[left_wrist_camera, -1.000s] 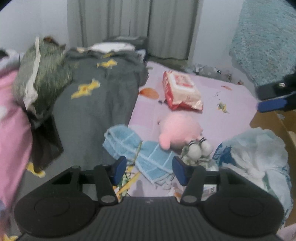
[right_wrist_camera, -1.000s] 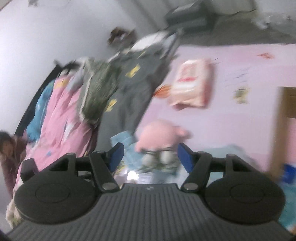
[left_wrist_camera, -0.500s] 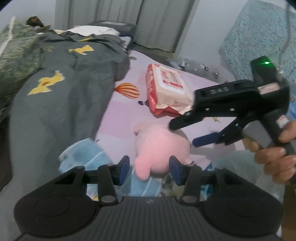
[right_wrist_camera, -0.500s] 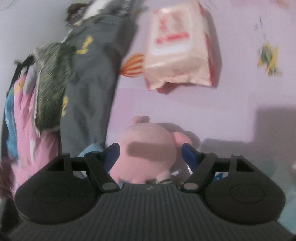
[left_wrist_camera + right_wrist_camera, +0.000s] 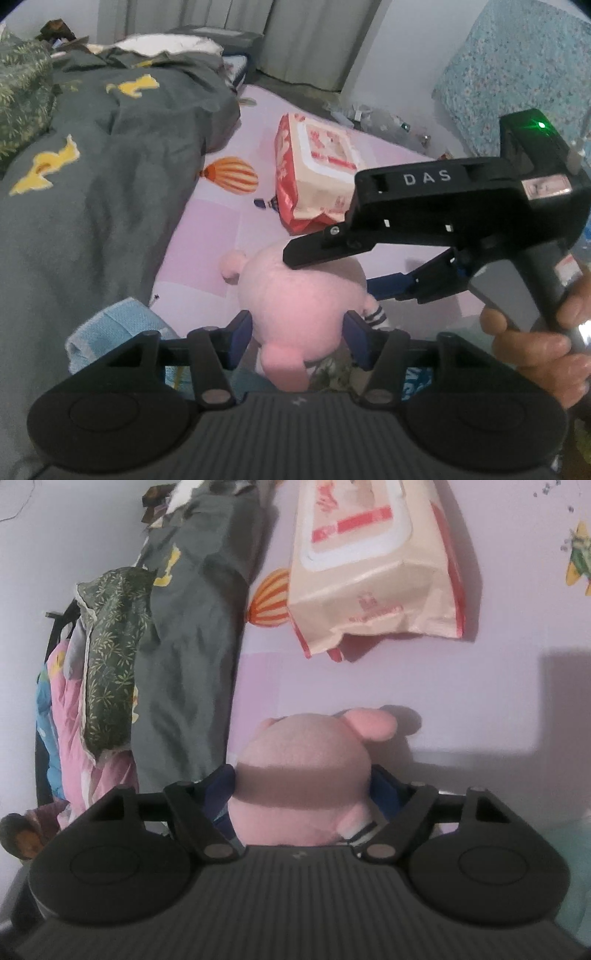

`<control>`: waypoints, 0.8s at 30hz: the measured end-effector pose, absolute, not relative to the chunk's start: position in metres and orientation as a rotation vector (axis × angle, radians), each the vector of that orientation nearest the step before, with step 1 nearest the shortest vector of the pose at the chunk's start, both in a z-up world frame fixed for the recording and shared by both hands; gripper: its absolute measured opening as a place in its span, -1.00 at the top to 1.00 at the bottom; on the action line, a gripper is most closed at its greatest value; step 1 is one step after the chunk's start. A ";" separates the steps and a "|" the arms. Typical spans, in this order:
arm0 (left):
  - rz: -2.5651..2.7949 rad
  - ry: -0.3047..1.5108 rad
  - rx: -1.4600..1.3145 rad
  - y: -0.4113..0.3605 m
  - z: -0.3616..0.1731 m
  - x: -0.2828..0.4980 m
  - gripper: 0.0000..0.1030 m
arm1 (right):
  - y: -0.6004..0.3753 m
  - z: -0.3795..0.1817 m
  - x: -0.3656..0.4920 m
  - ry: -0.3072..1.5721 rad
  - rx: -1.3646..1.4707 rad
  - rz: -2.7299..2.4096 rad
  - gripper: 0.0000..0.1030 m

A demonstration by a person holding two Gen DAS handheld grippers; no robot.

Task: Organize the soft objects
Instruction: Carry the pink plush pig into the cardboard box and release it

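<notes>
Both grippers have closed in on the pink plush toy (image 5: 303,299), lying just below the wipes pack (image 5: 317,173). The left gripper (image 5: 299,338) is opening, the right gripper (image 5: 303,788) spread; both straddle it. Squeeze gently, centred.

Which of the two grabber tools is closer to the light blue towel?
Left. The left gripper, fingers opening around the pink plush, sits right beside the blue towel; the right gripper reaches in from the plush's far side.
</notes>
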State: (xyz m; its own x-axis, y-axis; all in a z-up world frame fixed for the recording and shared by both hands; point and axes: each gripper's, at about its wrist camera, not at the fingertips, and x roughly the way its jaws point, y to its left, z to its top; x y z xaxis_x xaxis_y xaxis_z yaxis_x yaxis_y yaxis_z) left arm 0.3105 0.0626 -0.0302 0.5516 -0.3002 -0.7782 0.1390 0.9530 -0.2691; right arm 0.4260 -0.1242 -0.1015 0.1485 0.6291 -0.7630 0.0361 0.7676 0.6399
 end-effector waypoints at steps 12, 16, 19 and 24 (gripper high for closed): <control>-0.350 0.788 -0.124 0.026 0.053 0.248 -0.06 | -0.158 -0.008 0.365 1.157 0.588 0.533 -0.45; -0.441 0.732 -0.096 -0.012 0.079 0.225 -0.06 | -0.200 0.028 0.328 1.069 0.623 0.522 -0.44; -0.532 0.707 -0.069 -0.051 0.092 0.212 -0.07 | -0.246 0.051 0.295 0.994 0.653 0.485 -0.43; -0.686 0.709 -0.018 -0.126 0.098 0.194 -0.07 | -0.329 0.072 0.239 0.903 0.701 0.380 -0.43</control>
